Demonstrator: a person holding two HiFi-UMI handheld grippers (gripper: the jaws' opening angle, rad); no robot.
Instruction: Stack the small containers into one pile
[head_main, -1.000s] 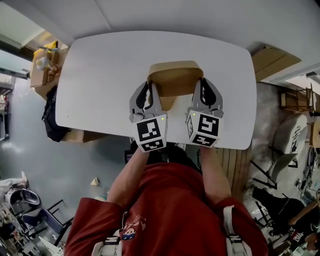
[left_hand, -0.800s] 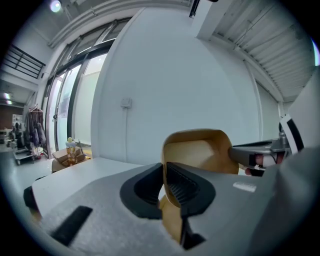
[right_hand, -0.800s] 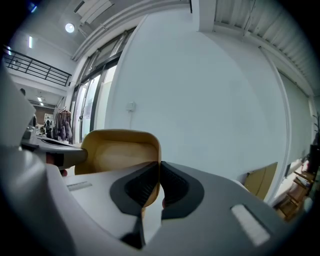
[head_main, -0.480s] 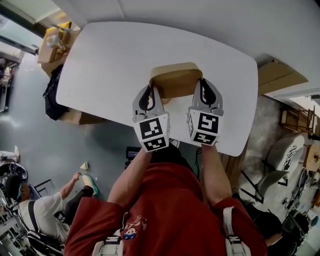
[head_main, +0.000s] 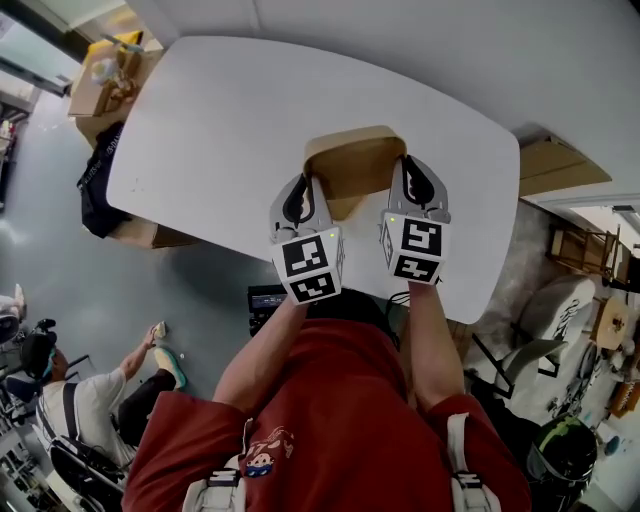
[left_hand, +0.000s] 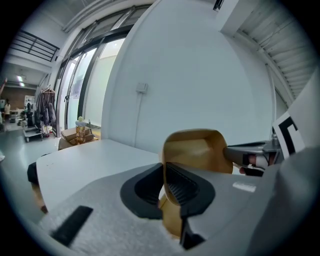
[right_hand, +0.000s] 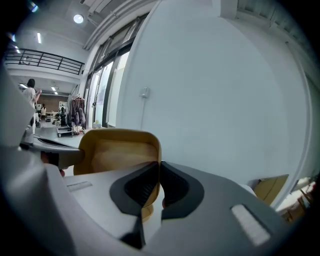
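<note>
Room: a tall workshop with a grey floor and a white wall. Cardboard boxes stand off the bench's far left corner, and a seated person shows at the lower left.
Bench: white with rounded corners. It fills the upper head view.
Container: tan and squarish with rounded corners, mouth up. It sits toward the near side of the bench, between the two tongs.
Left tongs: pinching the container's left wall, with one pad inside the rim and one outside.
Right tongs: pinching the container's right wall in the same way.
Key relation: the container spans the gap between the tongs, and its longer side runs left to right from one grip to the other. Neither hand is nearer, as each holds its own end. Any coming move will likely need both hands to travel together and stay level, or the container will twist in the pads.
Hard to tell: no view settles whether the container rests on the bench or hangs just above it. In both gripper views a second tan shape shows below the jaws. It may be another container nested underneath or only this one's base. No loose container shows elsewhere. The marker cubes and forearms hide the bench's near edge.
</note>
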